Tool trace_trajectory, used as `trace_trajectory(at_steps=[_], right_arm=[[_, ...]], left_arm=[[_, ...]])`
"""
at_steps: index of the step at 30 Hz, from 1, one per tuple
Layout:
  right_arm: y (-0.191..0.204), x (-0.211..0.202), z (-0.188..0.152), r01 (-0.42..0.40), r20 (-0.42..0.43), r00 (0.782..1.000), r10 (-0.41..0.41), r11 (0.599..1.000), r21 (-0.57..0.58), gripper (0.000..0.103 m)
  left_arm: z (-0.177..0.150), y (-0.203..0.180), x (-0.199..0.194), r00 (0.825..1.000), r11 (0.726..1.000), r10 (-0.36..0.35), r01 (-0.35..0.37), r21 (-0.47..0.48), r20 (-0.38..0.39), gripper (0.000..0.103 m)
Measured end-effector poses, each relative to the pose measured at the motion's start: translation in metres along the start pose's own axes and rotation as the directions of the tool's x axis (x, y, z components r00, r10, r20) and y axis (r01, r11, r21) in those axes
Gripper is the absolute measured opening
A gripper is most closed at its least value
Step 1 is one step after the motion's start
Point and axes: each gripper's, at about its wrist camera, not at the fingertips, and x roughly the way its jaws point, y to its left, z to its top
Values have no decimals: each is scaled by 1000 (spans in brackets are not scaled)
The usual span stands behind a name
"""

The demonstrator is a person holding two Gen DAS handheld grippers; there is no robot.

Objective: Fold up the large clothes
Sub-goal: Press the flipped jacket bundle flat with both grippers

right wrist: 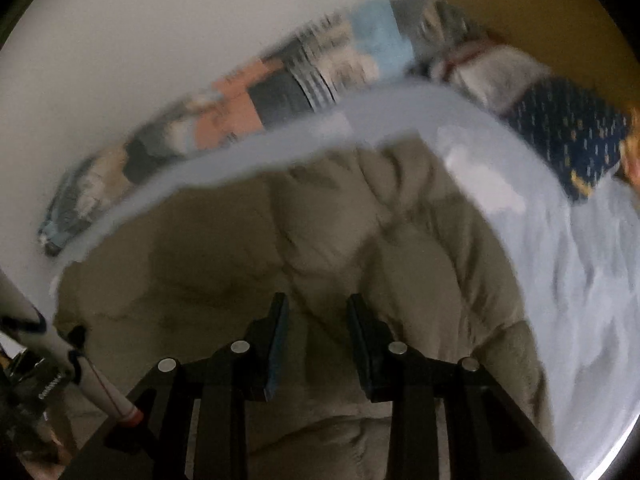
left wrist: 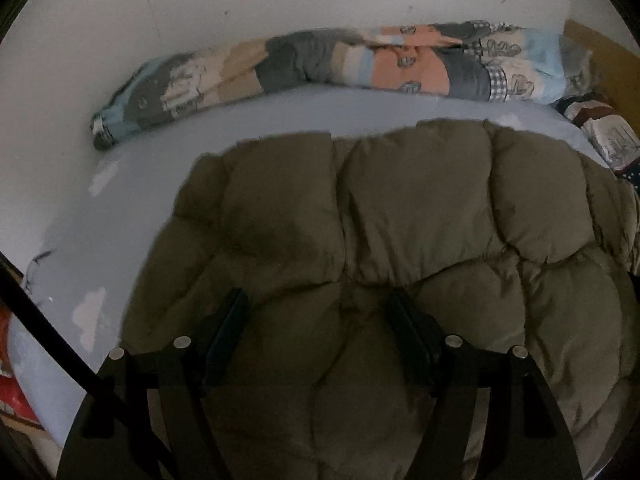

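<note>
An olive-brown quilted puffer jacket lies spread on the pale blue bed sheet. My left gripper hovers over the jacket's near part with its jaws wide apart and nothing between them. In the blurred right wrist view the same jacket fills the middle. My right gripper is above it with its jaws apart by a narrower gap, and it holds nothing.
A rolled patchwork quilt lies along the white wall at the bed's far edge. Patterned pillows sit at the right by a yellow headboard. A dark blue dotted pillow shows on the right. A black pole crosses the left.
</note>
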Motion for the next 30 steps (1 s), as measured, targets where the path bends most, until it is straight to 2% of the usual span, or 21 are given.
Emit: trace_trajectory(at_steps=[3,7,11,15,18,22,24,25,26,30], right_arm=[[3,16,-1,34,-34,999,-35,999,-20,33],[12,11,2,72,-7,997,-72,997,-30,33],[14,-16,7,41,43,998,-41,999,-9,33],[16,-54,-4,49,78,996,-46,998,-37,33],[10,-74,-15,70,84,994,-67,997,-28,33],[-3,-98,-49,55,67,996,-57,998,33,33],[-7,-104,-65,51,33,998,-53,997,49,33],[-7,-105,-69,47,27,998,-48,998,50,33],[-7,-107,-71,50,24,998,-51,998,45,33],[-11,-114,-82,97,25,995,-98,993,61,45]], left_arm=[[1,-6,-3,1000,1000,23,-23,7,13,72],[2,-7,-23,998,1000,-11,13,-25,65,72],[-4,-7,-54,990,1000,-2,5,-22,138,72],[-19,0,-85,981,1000,-12,16,-20,194,72],[-40,5,-106,972,1000,28,-26,-10,233,72],[-81,21,-118,973,999,47,-44,-17,224,72],[-96,32,-113,984,998,55,-50,-34,170,72],[-99,38,-111,990,998,37,-30,-55,135,72],[-101,43,-112,991,997,32,-23,-69,132,72],[-104,47,-110,984,995,93,-86,-54,151,72]])
